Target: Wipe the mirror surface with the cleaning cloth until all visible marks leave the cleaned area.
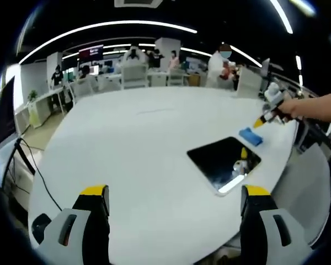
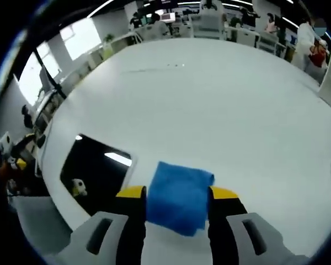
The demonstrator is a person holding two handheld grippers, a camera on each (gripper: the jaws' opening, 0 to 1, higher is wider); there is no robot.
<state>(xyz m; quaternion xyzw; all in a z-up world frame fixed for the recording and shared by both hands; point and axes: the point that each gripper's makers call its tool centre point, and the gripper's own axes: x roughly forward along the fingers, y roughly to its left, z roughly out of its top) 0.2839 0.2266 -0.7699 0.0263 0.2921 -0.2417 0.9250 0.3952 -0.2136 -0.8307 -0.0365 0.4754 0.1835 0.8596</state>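
The mirror [image 1: 224,164] lies flat on the white tabletop [image 1: 149,149], near its edge, a dark rectangle that reflects a ceiling light strip and part of a gripper. In the right gripper view the same mirror [image 2: 94,168] sits to the left of the jaws, again close to the tabletop's [image 2: 220,105] rim. The blue cleaning cloth [image 1: 251,136] rests on the tabletop just beside one corner of the mirror; whether it overlaps the glass cannot be told. In the right gripper view the cloth [image 2: 179,201] lies folded between the yellow-tipped jaws of the right gripper [image 2: 177,194], which stand on either side of it, touching or nearly touching its edges, so a firm pinch cannot be confirmed. In the left gripper view that right gripper [image 1: 267,117] reaches in from the right, held by a person's hand [image 1: 303,107], its tip at the cloth. The left gripper [image 1: 174,194] hovers over bare tabletop well apart from the mirror, its jaws spread wide and holding nothing. Beyond the tabletop are office desks, chairs and several people.
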